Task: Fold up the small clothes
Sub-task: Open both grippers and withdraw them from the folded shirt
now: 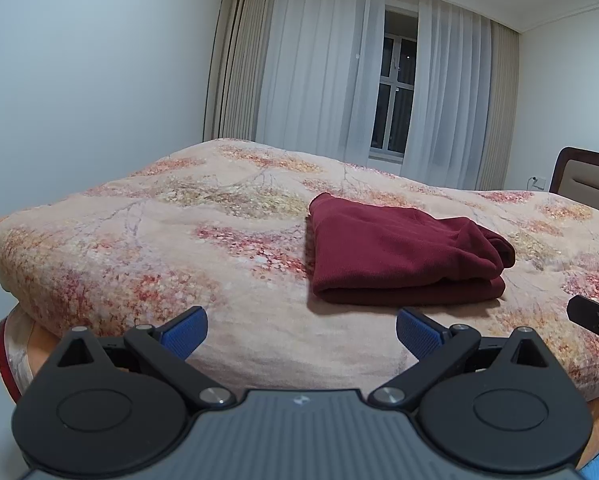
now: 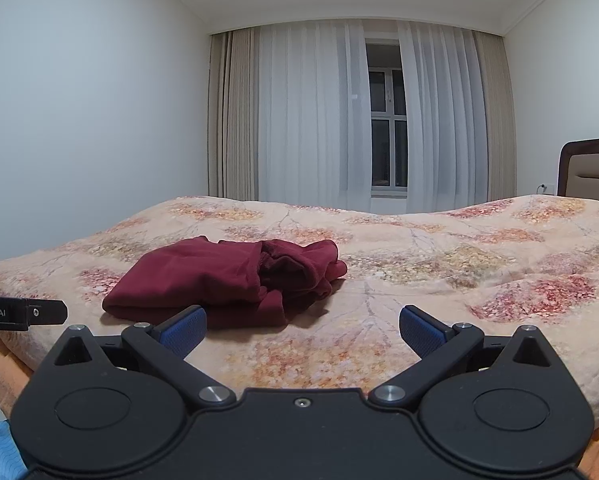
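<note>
Nearest, the left gripper (image 1: 301, 334) hangs at the near edge of the bed, its blue pads (image 1: 185, 330) spread wide with nothing between them; the right gripper (image 2: 302, 330) sits level beside it, jaws likewise released and empty, a black tip of each showing at the edge of the other's view. Just past them the garment (image 1: 399, 256), dark red, lies folded into a squat bundle on the quilt (image 1: 147, 240), clear of both grippers; from the right its open end (image 2: 295, 266) shows bunched layers, a bit untidy. The floral quilt rolls away in low humps; at the far right stands a brown headboard (image 2: 591, 166). Beyond, sheer curtains (image 2: 311, 116) hang parted over a dark window (image 2: 387, 128), white walls either side.
</note>
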Tool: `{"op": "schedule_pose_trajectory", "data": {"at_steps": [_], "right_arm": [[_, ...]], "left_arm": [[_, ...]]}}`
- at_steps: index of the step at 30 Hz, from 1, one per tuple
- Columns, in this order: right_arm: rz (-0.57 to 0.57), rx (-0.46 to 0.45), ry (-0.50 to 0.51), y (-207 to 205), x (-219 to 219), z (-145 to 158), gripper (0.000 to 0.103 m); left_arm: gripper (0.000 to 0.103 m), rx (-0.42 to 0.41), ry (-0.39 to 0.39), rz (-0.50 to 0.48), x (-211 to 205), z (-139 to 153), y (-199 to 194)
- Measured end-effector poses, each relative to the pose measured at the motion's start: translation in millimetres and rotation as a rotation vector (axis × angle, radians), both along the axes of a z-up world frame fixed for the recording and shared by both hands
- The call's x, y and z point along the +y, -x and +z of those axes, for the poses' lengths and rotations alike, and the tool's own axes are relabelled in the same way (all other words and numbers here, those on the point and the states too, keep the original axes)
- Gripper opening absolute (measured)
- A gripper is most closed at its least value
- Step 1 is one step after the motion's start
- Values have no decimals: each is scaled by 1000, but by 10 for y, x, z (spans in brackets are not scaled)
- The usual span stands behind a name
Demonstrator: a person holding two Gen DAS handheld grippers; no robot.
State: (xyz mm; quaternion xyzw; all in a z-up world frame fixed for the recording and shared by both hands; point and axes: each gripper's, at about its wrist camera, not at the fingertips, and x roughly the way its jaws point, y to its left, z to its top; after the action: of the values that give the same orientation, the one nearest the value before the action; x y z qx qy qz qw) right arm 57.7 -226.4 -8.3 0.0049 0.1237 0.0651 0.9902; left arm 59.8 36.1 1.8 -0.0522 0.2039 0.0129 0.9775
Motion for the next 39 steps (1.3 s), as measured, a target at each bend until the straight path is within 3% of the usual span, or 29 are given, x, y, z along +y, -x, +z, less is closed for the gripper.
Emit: {"op": "schedule_pose_trajectory", "data": {"at_steps": [32, 39], "right_arm": [[3, 9, -12, -15, -1, -30, 102], [0, 31, -18, -71, -23, -92, 102]], "left_arm": [[103, 16, -19, -19, -18, -15, -11], [103, 75, -100, 18, -101, -60, -95]]}}
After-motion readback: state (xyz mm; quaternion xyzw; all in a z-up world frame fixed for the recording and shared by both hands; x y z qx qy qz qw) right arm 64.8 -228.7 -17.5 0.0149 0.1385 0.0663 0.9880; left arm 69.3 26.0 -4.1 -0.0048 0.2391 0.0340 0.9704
